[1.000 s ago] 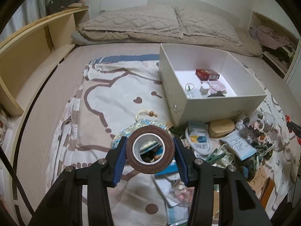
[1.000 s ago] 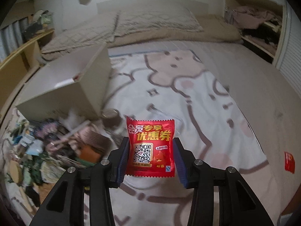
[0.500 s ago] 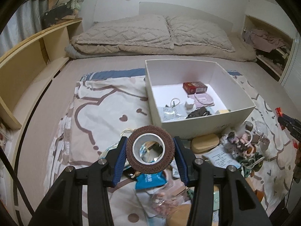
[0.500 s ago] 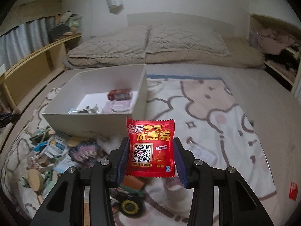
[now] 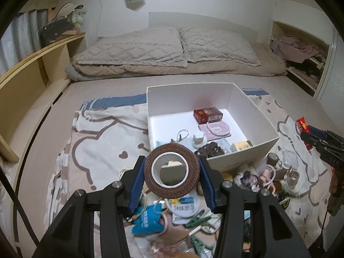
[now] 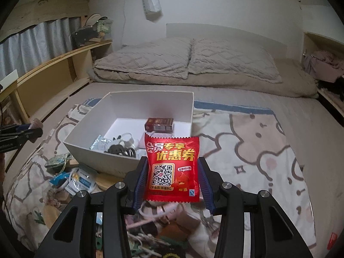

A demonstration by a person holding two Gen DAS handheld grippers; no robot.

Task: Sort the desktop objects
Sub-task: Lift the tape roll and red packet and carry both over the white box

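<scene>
both tools raised toward white box [image 5: 253, 150], tape roll [image 5: 172, 173], red sachet [image 6: 172, 169] gripped

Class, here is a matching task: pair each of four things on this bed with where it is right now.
Things:
1. tape roll
2. red sachet
3. red box
4. blue pouch

Places:
A. inside the white box
B. in the left tongs
C. in the right tongs
D. on the blanket

Pairs: 1-B, 2-C, 3-A, 4-D
</scene>
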